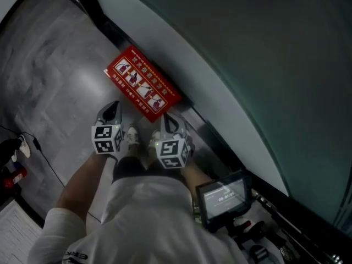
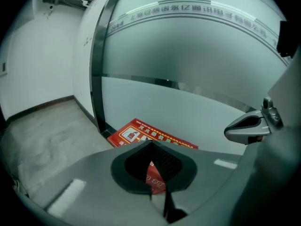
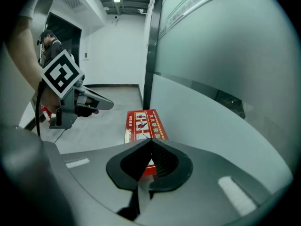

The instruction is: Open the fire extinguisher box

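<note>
The red box (image 1: 142, 84) lies flat on the floor against the glass wall (image 1: 236, 65). The left gripper (image 1: 112, 110) and right gripper (image 1: 171, 121) hang near it, fingers closed, empty. It is likely stiff, heavy metal; take the lid's near edge.

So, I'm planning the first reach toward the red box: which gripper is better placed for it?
Right, probably. In the head view the right gripper ends at the near corner of the red box, while the left gripper sits farther off, over the floor beside it. Both are shut and empty.
</note>
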Tool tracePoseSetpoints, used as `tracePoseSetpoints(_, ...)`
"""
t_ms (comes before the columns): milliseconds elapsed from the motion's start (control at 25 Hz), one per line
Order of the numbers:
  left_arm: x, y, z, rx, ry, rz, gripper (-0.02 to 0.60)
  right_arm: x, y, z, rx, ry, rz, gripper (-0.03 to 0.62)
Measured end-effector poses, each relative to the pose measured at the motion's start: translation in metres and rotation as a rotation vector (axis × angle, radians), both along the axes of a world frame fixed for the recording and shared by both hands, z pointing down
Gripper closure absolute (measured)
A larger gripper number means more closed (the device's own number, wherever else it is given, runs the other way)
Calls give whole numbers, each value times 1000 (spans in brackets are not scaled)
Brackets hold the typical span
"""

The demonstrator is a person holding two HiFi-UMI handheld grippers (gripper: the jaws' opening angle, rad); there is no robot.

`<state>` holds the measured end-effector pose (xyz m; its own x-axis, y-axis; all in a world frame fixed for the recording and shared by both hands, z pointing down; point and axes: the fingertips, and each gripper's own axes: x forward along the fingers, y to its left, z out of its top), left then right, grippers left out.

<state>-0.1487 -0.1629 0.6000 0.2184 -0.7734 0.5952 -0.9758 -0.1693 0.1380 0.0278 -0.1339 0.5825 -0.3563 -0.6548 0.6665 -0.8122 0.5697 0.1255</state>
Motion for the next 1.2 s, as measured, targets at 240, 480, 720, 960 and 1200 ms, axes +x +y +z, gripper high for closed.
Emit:
tracePoseSetpoints(240, -9, -12, 68, -87, 18, -5, 578, -10, -2, 50, -69, 22, 18, 580)
tracePoseSetpoints(480, -5, -11, 124, -170, 53, 35, 578, -19, 1, 84, -119, 26, 44, 580)
tracePoseSetpoints(720, -2, -13, 150, -202, 97, 86, 577, -18, 2, 111, -129, 54, 61, 579)
tracePoseSetpoints(960, 13, -13, 161, -249, 207, 162, 483, -24, 8, 127, -111, 121, 3, 451)
tracePoseSetpoints(1200, 15, -14, 163, -278, 293, 160, 457, -33, 15, 139, -95, 189, -85, 327)
